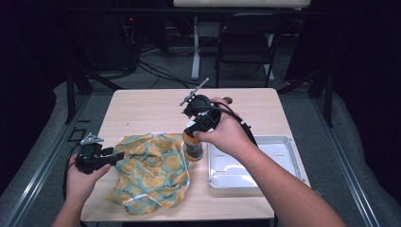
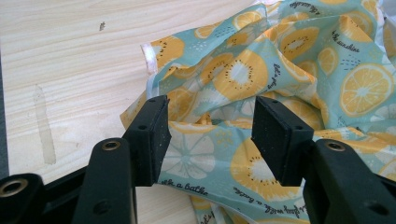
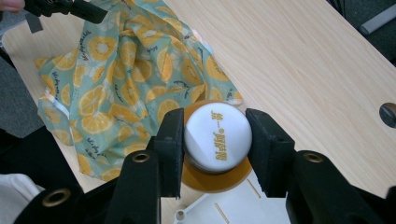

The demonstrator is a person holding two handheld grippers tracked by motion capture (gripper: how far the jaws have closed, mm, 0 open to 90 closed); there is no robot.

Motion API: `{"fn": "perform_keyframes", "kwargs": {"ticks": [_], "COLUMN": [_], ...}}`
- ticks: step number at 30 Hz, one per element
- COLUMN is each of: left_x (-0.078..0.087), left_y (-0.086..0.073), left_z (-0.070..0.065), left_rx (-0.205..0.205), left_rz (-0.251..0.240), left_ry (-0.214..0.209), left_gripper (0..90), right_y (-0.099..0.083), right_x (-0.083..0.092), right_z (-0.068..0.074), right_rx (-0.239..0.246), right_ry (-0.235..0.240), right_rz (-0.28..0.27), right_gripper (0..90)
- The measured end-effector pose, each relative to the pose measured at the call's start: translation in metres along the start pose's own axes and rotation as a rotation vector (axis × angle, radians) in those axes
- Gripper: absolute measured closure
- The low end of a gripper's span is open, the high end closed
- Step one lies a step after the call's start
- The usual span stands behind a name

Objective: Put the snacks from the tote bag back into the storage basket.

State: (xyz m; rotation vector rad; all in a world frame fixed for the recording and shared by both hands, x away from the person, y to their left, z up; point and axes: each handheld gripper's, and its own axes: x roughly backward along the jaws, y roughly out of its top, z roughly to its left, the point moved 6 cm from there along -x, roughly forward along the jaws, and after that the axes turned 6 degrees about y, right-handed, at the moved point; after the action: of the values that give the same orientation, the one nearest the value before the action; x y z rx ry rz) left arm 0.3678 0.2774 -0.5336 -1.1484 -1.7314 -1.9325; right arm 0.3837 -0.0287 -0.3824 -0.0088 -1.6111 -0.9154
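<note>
Bench: the pale wooden bench (image 1: 156, 106) carries the lot, bare grain across its far half, a dark round hole near its edge in the right claw view.

Cloth: a big crumpled teal cloth printed with orange and lemon slices (image 1: 153, 170) sprawls over the near left part of the bench, white hem showing along its edges, folds heaped up in the middle.

Tray: a shallow white rectangular plastic tray (image 1: 288, 144) sits on the near right of the bench, just beside the cloth, with the person's right forearm crossing above it.

Jar: and here's the action, a small amber jar with a round white lid bearing yellow lettering (image 3: 217, 137) stands upright between cloth and tray, its base at the cloth's right edge.

Right claw (image 3: 215, 149): pointing down from above over the jar, its black pads (image 3: 171, 144) set on either side of the white lid, clamped on it so far as the right claw view tells.

Left claw (image 2: 210, 135): released, jaws spread wide, hovering low at the cloth's left edge with printed fabric lying between the pads (image 2: 158, 137), nothing pinched; in the high view the left hand holds it level, aimed at the cloth.
</note>
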Motion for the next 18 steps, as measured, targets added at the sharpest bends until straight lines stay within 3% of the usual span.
{"fn": "perform_keyframes", "kwargs": {"ticks": [18], "left_x": [-0.001], "left_y": [-0.001], "left_z": [0.001], "left_rx": [0.004], "left_rz": [0.005], "left_ry": [0.0], "left_gripper": [46.4], "right_y": [-0.023], "right_x": [0.007], "right_z": [-0.023], "right_rx": [-0.059], "right_ry": [-0.03], "right_rz": [-0.006], "right_gripper": [58.7]}}
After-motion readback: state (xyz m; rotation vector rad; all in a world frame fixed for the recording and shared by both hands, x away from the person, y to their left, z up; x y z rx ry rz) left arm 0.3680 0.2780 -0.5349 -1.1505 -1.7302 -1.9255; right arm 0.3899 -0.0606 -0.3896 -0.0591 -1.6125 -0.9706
